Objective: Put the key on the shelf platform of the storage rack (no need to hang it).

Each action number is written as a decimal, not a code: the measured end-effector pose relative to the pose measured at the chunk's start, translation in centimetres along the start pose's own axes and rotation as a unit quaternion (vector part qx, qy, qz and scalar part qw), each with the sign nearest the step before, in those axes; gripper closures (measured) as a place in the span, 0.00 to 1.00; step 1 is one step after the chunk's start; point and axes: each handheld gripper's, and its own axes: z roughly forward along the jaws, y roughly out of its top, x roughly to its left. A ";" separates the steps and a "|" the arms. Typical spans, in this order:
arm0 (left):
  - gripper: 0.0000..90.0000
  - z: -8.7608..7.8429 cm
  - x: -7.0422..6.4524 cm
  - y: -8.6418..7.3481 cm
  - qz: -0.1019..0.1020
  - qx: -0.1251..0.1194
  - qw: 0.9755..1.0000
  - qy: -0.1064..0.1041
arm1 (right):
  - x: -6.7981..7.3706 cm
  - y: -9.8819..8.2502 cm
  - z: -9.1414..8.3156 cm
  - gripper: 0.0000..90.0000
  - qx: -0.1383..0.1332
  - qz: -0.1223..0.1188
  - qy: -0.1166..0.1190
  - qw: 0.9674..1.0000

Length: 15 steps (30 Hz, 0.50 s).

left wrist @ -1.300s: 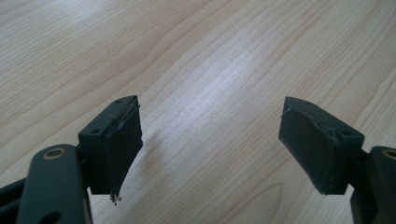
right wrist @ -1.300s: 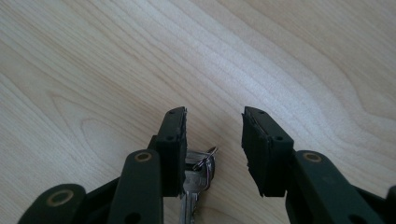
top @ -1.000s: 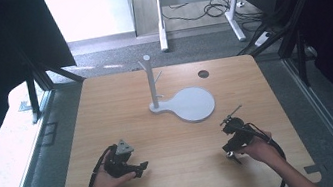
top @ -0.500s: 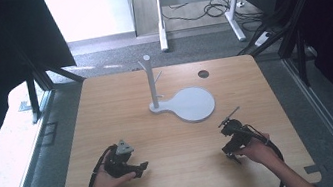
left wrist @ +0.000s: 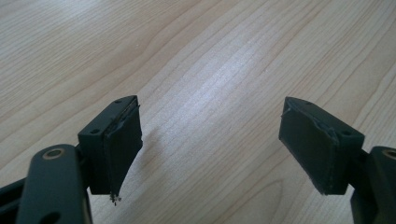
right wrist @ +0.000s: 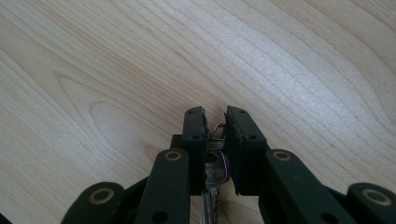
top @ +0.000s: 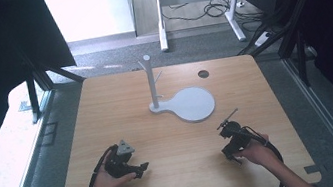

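The bench [top: 177, 173] carries a white stand [top: 151, 83], its post rising from a round base plate; its pegs are bare. My left hand-held gripper [left wrist: 210, 140] rests near the front edge, jaws spread, nothing between them. My right hand-held gripper [right wrist: 215, 126] has just been closing and now pinches a key [right wrist: 214, 175] between its pads, blade pointing back toward me. Pickup looks done; carrying the key to the stand, well apart, likely remains.
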 end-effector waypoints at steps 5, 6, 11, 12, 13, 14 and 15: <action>0.24 0.1 0.0 0.0 -0.001 0.001 1.000 0.000 | 0.1 0.1 0.2 0.92 0.007 -0.007 -0.002 1.000; 0.24 0.1 0.1 0.0 -0.001 0.000 1.000 0.000 | 0.1 0.1 0.2 0.92 0.008 -0.008 -0.004 1.000; 0.24 0.1 0.1 -0.1 -0.003 0.001 1.000 0.000 | 0.2 0.2 0.3 0.96 0.013 -0.016 -0.002 1.000; 0.24 0.1 0.1 -0.1 -0.003 0.001 1.000 0.000 | 0.2 0.2 0.3 0.97 0.015 -0.018 -0.002 1.000; 0.24 0.0 0.2 -0.1 -0.003 0.001 1.000 0.000 | 0.3 0.2 0.3 0.98 0.015 -0.019 -0.002 1.000; 0.24 0.0 0.2 -0.1 -0.004 0.000 1.000 0.001 | 0.4 0.2 0.2 0.98 0.016 -0.025 -0.003 1.000; 0.24 0.0 0.2 -0.1 -0.002 0.000 1.000 0.000 | 0.4 0.2 0.2 0.98 0.018 -0.028 -0.004 0.999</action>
